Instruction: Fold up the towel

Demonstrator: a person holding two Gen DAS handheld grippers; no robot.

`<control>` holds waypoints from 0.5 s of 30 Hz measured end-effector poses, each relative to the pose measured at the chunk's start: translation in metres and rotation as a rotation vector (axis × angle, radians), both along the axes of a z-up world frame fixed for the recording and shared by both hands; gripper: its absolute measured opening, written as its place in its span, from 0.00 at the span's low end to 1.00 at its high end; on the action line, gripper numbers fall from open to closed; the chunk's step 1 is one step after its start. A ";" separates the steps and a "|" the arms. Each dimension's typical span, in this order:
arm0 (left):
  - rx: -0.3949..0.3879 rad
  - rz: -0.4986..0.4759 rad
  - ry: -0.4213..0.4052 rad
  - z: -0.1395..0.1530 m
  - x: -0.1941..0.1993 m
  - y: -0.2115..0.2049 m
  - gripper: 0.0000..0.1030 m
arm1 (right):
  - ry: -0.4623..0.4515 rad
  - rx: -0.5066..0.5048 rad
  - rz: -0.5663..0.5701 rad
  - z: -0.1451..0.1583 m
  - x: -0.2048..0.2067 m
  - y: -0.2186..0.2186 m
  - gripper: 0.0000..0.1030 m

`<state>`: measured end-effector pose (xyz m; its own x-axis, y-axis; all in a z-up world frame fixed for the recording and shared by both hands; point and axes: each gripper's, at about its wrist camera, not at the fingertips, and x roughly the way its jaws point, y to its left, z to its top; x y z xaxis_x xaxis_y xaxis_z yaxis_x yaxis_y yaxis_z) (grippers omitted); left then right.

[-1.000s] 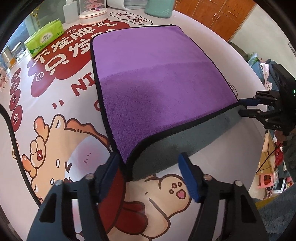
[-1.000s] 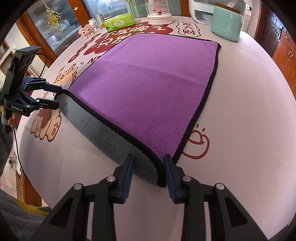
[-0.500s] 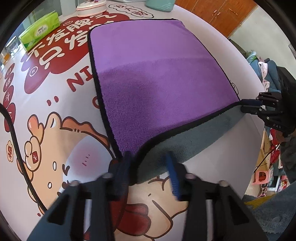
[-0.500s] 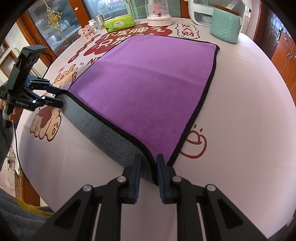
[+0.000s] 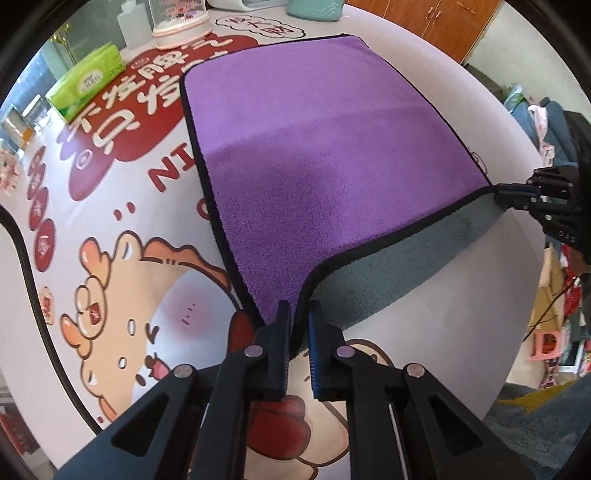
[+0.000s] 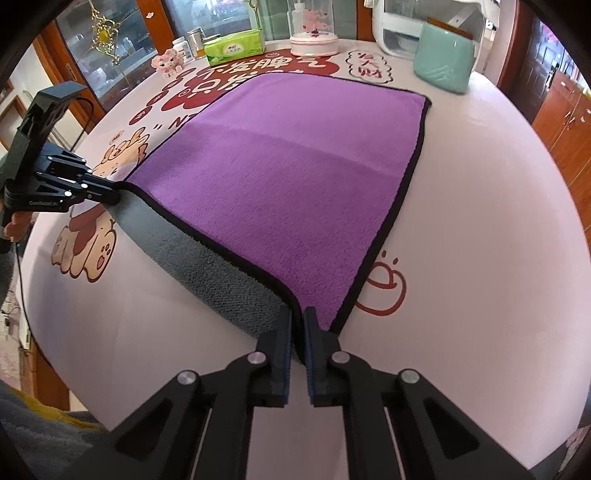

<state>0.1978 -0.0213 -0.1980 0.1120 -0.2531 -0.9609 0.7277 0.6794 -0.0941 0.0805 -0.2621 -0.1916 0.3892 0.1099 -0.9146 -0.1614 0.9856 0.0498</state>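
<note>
A purple towel (image 5: 325, 147) with black trim and a grey underside lies spread on the round table; it also shows in the right wrist view (image 6: 295, 166). My left gripper (image 5: 299, 317) is shut on the towel's near left corner, raised so the grey underside shows. My right gripper (image 6: 298, 321) is shut on the near right corner, also raised. Each gripper appears in the other's view: the right gripper (image 5: 513, 194) at the right edge, the left gripper (image 6: 107, 192) at the left edge. The near edge hangs between them.
The table (image 6: 480, 221) has a white cloth with red characters and cartoon prints. At its far side stand a green tissue pack (image 6: 234, 46), a teal container (image 6: 445, 61), a glass dome ornament (image 6: 314, 33) and small jars. Wooden cabinets (image 6: 565, 103) stand to the right.
Both grippers have closed onto the towel's near corners; the left was wide open a second ago. The near edge has lifted a little off the table.
</note>
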 end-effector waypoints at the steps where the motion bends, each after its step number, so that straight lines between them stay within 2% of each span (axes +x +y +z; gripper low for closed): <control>1: 0.007 0.001 -0.022 0.003 -0.003 -0.001 0.06 | -0.011 -0.013 -0.003 0.003 -0.001 0.002 0.05; 5: 0.028 0.024 -0.087 0.014 -0.010 -0.003 0.05 | -0.040 -0.041 -0.019 0.012 -0.005 0.007 0.05; 15: 0.046 0.122 -0.181 0.038 -0.015 0.009 0.05 | -0.136 -0.108 -0.095 0.044 -0.008 0.019 0.05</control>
<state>0.1824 -0.0121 -0.1596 0.3103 -0.1834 -0.9328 0.6425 0.7637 0.0635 0.0728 -0.2436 -0.1471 0.5140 -0.0293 -0.8573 -0.0654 0.9952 -0.0733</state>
